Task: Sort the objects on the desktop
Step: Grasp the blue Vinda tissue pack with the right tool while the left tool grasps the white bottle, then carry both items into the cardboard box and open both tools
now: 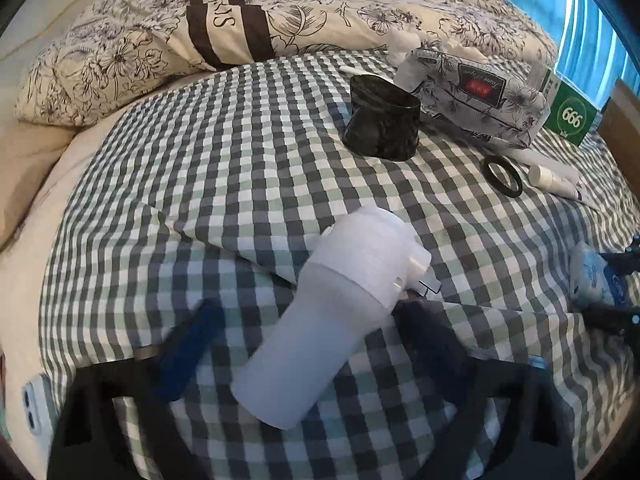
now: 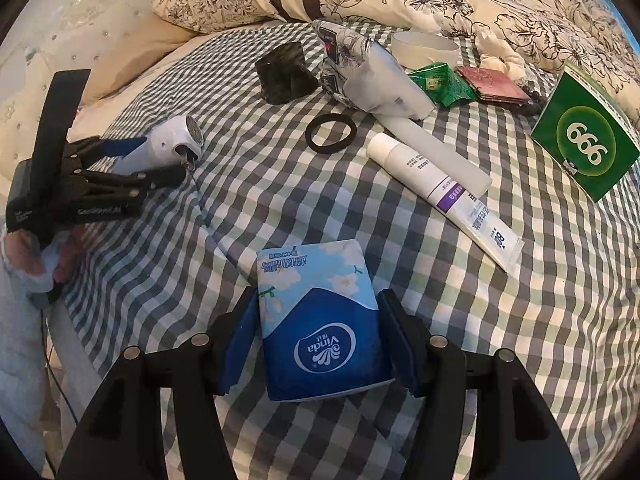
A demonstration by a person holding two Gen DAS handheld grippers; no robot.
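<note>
A white handheld device with a plug (image 1: 328, 312) lies slantwise on the checked cloth (image 1: 200, 184). My left gripper (image 1: 308, 320) straddles it, open, with cloth showing between the left pad (image 1: 192, 344) and the device. The right wrist view shows that device (image 2: 168, 144) and the left gripper (image 2: 160, 160) at the left, held by a hand. My right gripper (image 2: 318, 300) is shut on a blue Vinda tissue pack (image 2: 320, 320), a pad pressed against each side. That pack (image 1: 592, 280) also shows at the right edge of the left wrist view.
Further back lie a black cup (image 2: 286, 74), a black ring (image 2: 331, 133), a white tube (image 2: 440, 192), a frosted cylinder (image 2: 436, 152), a floral tissue pack (image 2: 360, 68), a green box (image 2: 584, 132), a green sachet (image 2: 440, 84) and a red wallet (image 2: 496, 84). A floral duvet (image 1: 160, 40) borders the back.
</note>
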